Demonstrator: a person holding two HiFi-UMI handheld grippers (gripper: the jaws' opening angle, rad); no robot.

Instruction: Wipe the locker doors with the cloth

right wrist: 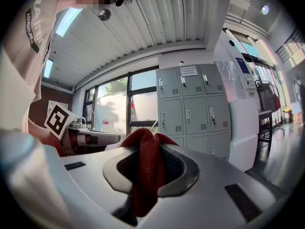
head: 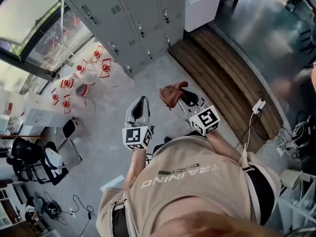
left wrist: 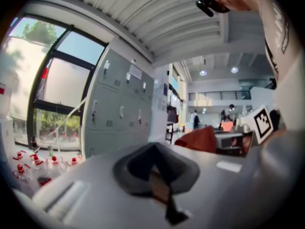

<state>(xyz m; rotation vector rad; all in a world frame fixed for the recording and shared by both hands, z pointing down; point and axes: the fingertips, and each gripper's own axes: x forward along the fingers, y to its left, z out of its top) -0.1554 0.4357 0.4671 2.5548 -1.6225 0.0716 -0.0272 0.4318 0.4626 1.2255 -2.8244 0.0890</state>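
One rust-red woven cloth (head: 173, 94) is hanging bunched in the right hand-held gripper (head: 180, 98). In the right gripper view the jaws are pinching it, with a fold sticking up above them and the rest trailing down.

The cloth is sitting in mid-air in front of the person's chest, over the grey concrete floor (head: 148, 78). It's touching nothing but the jaws.

The left hand-held gripper (head: 142, 102) is hovering just beside the right one. Its jaws are looking pressed together, with nothing between them as far as the left gripper view shows.

The bank of grey metal lockers (head: 133, 19) is standing well apart from the cloth, ahead and slightly left in the head view. The right gripper view is facing several door fronts with handles and vent slots.

Progress, judging from this: grasp done, wiping not yet started. No contact is being made with any door, and I can't tell clean from dirty on the panels. All doors are looking left to do.

Next I'm expecting a walk-up to the lockers and the cloth being pressed flat on a door. The bunched fold may need spreading for decent contact.

Clutter to avoid: clear red-capped bottles (head: 81, 78) are standing on the floor beside the lockers' window end, and a wooden slat platform (head: 222, 78) is lying to the right.
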